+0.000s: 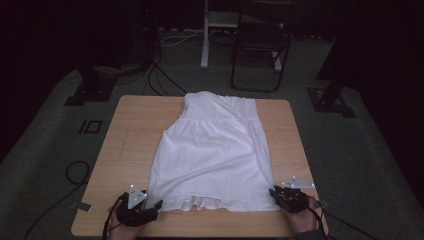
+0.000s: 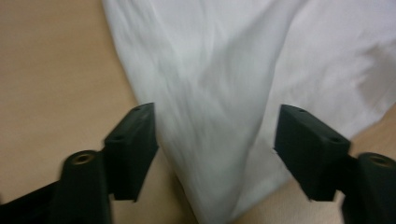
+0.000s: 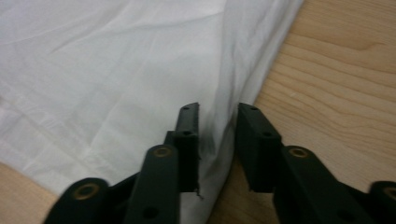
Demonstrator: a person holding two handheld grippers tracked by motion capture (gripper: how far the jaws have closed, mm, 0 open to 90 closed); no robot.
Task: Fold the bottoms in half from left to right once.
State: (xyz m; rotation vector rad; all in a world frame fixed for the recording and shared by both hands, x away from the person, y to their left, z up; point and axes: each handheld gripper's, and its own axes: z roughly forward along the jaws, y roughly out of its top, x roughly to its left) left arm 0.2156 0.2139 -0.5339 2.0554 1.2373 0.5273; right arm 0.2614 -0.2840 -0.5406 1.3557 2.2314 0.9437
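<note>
White dress (image 1: 212, 155): it lies flat in the middle of the picture in the high view, on the wooden counter (image 1: 125, 145). Its frilly bottom edge is near the bottom of the picture. Its top end is near the far edge of the counter.

Left hand-held gripper (image 1: 150, 207): it sits low at the lower left of the high view, at the dress's near left corner. In the left gripper view its jaws stand wide apart. A fold of white cloth (image 2: 210, 154) runs between them, but the pads do not press on it. So it has let go.

Right hand-held gripper (image 1: 276, 194): it is at the lower right, at the dress's near right corner. In the right gripper view its jaws are close together with the side edge of the dress (image 3: 217, 140) between them. It looks like it is pinching the cloth.

Hand pose: both hands come in from the bottom edge and lie low by the counter, with the jaws pointing up the picture towards the dress.

What could go wrong: one corner is free and one looks held. If the right side pulls now, the dress may slide crooked or bunch up.

Far away: a dark chair (image 1: 260, 47) stands on the floor past the counter.
</note>
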